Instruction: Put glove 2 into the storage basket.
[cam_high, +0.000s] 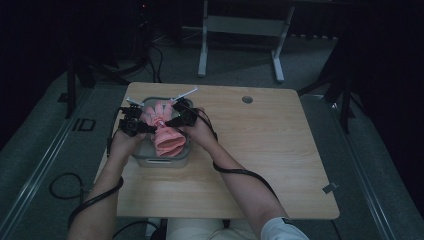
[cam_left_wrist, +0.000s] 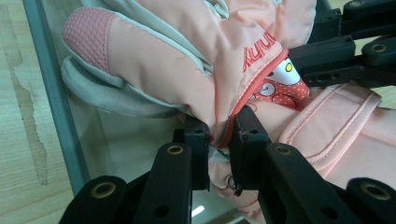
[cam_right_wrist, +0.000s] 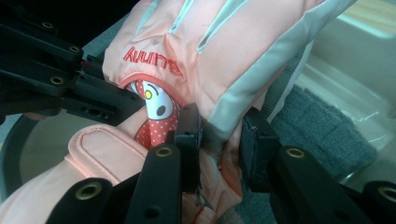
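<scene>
Both hand-held grippers, left (cam_left_wrist: 219, 140) and right (cam_right_wrist: 219, 140), pinch the pink glove (cam_high: 165, 131) over the grey bin (cam_high: 162, 161).

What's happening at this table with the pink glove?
A person holds a black clamp tool in each hand. The left gripper and the right gripper are both shut on opposite edges of a pink ski glove, holding it over a clear plastic bin on the wooden table. Grey fabric lies inside the bin.
</scene>
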